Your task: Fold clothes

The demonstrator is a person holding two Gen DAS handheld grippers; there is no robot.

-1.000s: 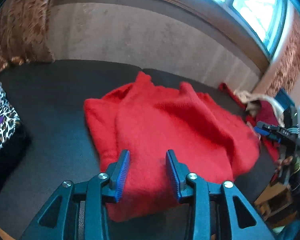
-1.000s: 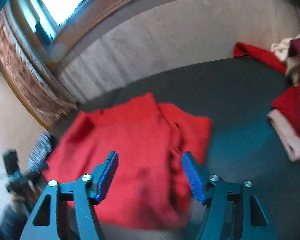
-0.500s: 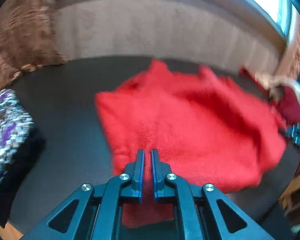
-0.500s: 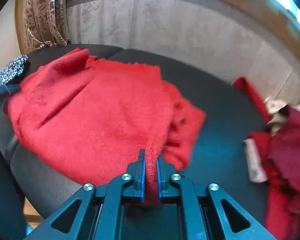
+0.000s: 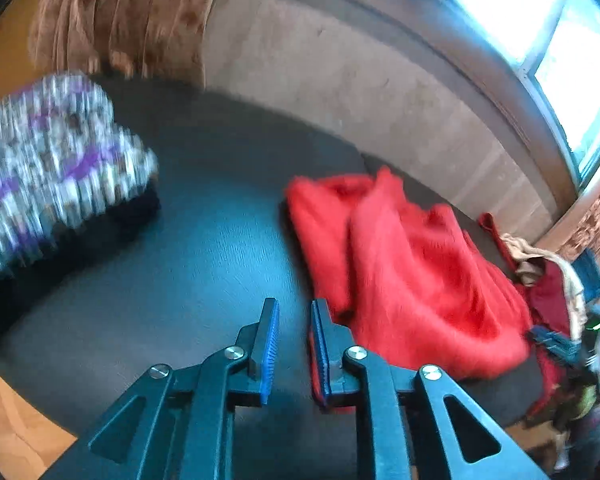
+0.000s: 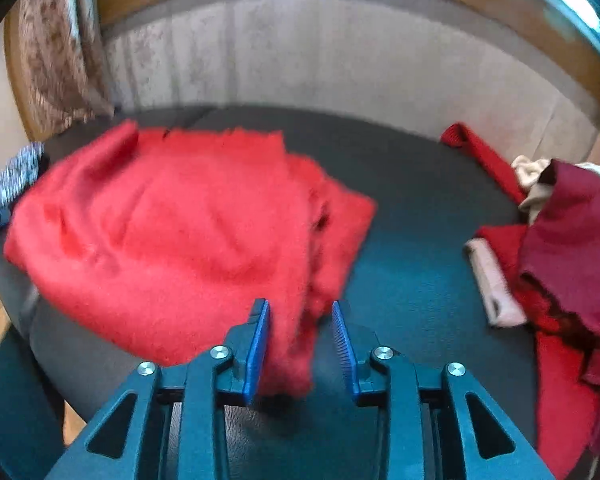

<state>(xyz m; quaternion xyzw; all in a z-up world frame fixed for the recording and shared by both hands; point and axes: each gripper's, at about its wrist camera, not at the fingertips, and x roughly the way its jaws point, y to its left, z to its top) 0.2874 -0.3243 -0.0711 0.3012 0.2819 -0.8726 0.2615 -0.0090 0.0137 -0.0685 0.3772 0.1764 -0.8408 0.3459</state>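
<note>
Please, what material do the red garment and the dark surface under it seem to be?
Red garment: probably a fuzzy knit, wool or acrylic; its surface looks hairy and matte, with soft edges. Dark surface: looks like leather or imitation leather; fine grain and a slight sheen show.

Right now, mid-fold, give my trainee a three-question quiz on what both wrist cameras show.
1. True or false: the red sweater lies on the dark surface.
2. Which gripper has red fabric between its fingers? A: left gripper B: right gripper
3. Fill in: in the right wrist view, the pile of other clothes lies to the ___ of the sweater.

Key: 1 true. 2 B; its jaws are opening, the fabric no longer pinched from both sides. The left gripper's jaws, also opening, show only bare surface between them. 3 right.
</note>
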